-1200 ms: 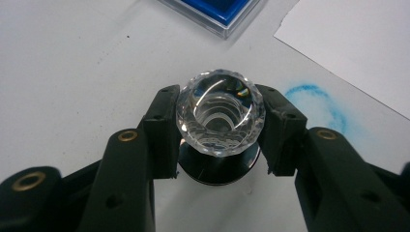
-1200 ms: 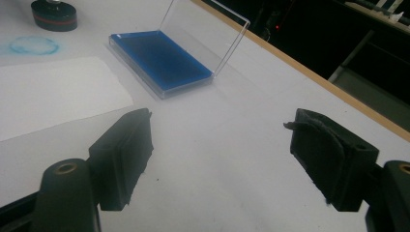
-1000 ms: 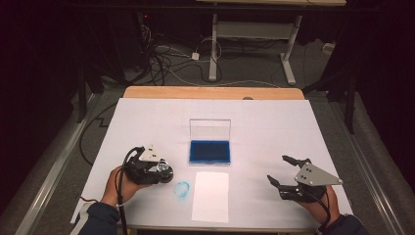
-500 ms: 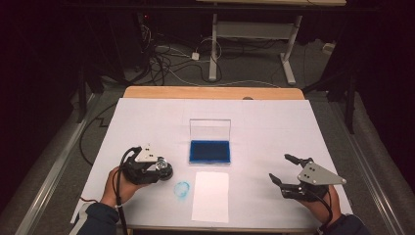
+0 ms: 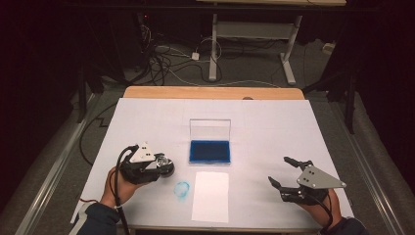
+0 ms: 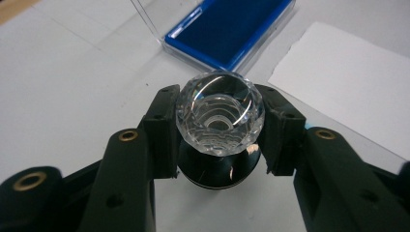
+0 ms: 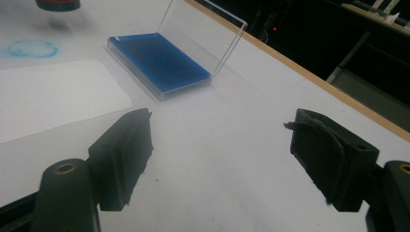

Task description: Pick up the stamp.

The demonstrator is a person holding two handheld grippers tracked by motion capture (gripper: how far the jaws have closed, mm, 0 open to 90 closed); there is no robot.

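Note:
My left gripper (image 5: 163,165) is shut on a round stamp (image 6: 220,113) with a faceted clear knob and a black base, held just above the white table cover at the front left. A blue ring print (image 5: 182,188) marks the cover just right of it. A blue ink pad (image 5: 210,151) lies in its clear case with the lid standing open. In front of it lies a white paper sheet (image 5: 210,196). My right gripper (image 5: 279,171) stands open and empty at the front right, pointing toward the ink pad (image 7: 157,60).
The white cover (image 5: 293,122) spans the table, with a wooden edge (image 5: 210,92) at the far side. Cables and a desk frame lie on the floor beyond. The paper sheet (image 7: 53,96) and the blue ring print (image 7: 33,48) lie left of my right gripper.
The left gripper has shifted only slightly with the stamp still in it. The right gripper has stayed open in about the same place.

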